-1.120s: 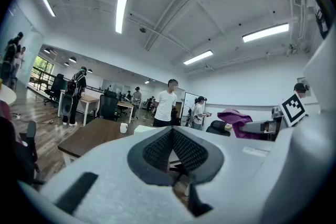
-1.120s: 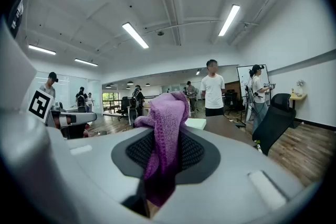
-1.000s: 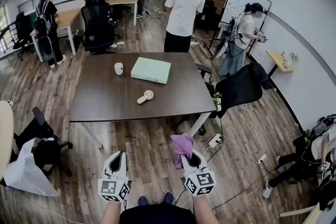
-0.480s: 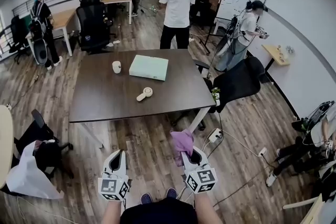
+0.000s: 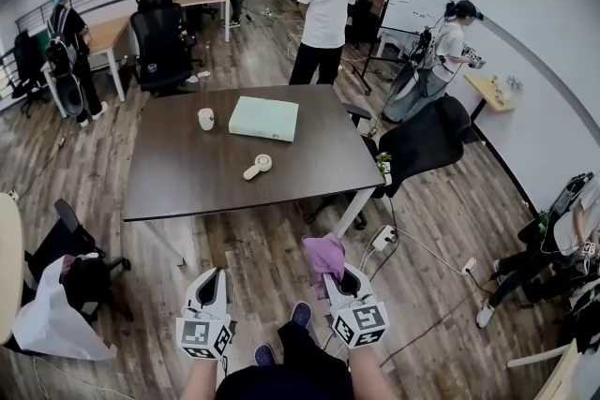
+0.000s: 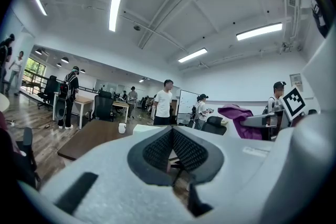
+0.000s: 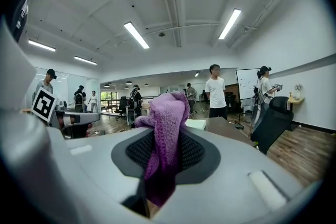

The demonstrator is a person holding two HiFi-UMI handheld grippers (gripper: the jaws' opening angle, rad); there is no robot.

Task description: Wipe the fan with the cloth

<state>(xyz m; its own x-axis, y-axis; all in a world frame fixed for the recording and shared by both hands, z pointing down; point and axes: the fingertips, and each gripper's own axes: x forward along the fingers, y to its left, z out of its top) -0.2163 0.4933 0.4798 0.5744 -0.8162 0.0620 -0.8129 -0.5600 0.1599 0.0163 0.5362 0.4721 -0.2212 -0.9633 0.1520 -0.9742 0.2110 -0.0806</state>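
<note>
A small white hand-held fan lies flat near the middle of the dark brown table, well ahead of both grippers. My right gripper is shut on a purple cloth, which bunches up out of its jaws. The cloth also shows at the right of the left gripper view. My left gripper is shut with nothing in it, its pads pressed together. Both grippers are held low over the wooden floor, short of the table's near edge.
A pale green box and a white cup sit on the table behind the fan. A person in a white T-shirt stands at the far side. A black office chair is right of the table; a power strip lies on the floor.
The view has crept slightly toward the table and one of my feet has stepped forward. Both grippers keep their places, and the cloth stays held.
</note>
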